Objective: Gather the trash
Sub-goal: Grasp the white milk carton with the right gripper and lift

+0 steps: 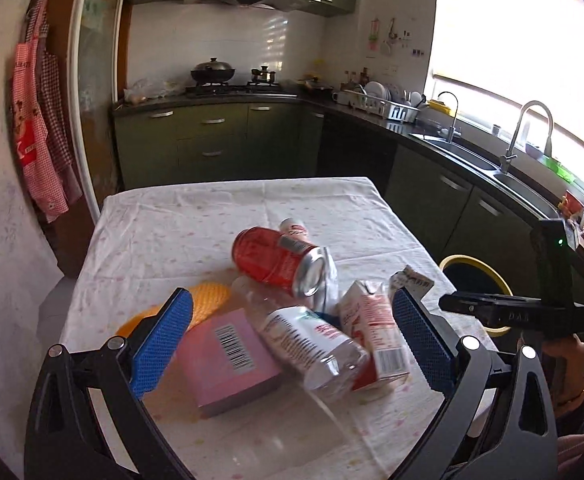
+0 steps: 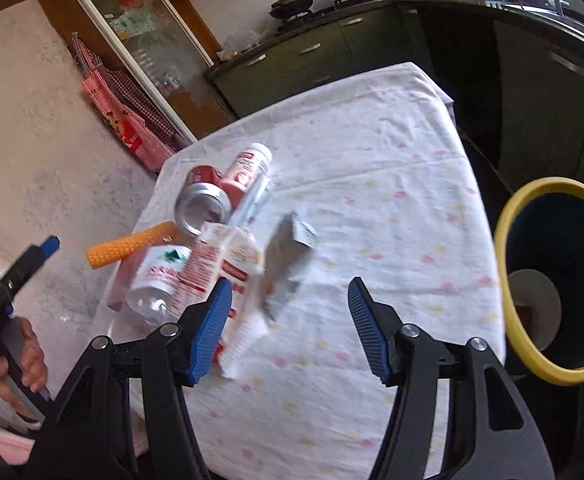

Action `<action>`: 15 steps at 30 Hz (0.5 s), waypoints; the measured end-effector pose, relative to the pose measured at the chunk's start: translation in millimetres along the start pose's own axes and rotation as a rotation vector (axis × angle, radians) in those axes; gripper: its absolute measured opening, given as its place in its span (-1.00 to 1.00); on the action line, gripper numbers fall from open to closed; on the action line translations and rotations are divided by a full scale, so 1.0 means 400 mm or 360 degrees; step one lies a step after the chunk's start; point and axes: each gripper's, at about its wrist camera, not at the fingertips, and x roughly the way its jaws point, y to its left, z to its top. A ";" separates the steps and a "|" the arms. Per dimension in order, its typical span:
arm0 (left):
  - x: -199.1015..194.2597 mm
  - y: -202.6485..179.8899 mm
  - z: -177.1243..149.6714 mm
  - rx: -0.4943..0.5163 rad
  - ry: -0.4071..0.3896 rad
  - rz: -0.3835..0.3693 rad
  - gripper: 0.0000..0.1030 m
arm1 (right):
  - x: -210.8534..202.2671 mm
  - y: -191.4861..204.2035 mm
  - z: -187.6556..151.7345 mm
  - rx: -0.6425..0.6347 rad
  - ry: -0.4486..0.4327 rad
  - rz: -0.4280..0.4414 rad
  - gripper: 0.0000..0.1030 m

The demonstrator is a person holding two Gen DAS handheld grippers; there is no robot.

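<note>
In a home kitchen, I hold my left gripper (image 1: pixel 287 344) over a heap of trash on a table (image 1: pixel 163 232) draped in a pale spotted cloth. Its blue pads are spread wide, with nothing pinched between them. Below them lie a pink box (image 1: pixel 227 364) with a barcode, a clear bottle (image 1: pixel 312 348) on its side and a white-and-red carton (image 1: pixel 376 336), all touching in one pile. Just beyond, a red can (image 1: pixel 275 260) lies tipped with its open end toward me, a small white bottle (image 1: pixel 294 228) behind it and an orange mesh sleeve (image 1: pixel 207 300) to the left.

My right gripper (image 2: pixel 289 324) hovers at the table's near edge, jaws parted about halfway and gripping nothing; its left pad (image 2: pixel 209 330) sits in front of the carton (image 2: pixel 211 264). A grey crumpled wrapper (image 2: pixel 287 256), blurred, lies just ahead of it.

The bin (image 2: pixel 512 240), dark inside with a yellow rim, stands off the table's right side. My left hand (image 2: pixel 15 364) shows at the lower left of the right wrist view.
</note>
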 end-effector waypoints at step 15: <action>0.015 0.104 -0.061 -0.0093 -0.0031 0.0086 0.91 | 0.118 0.231 -0.045 -0.0125 0.0010 -0.0230 0.02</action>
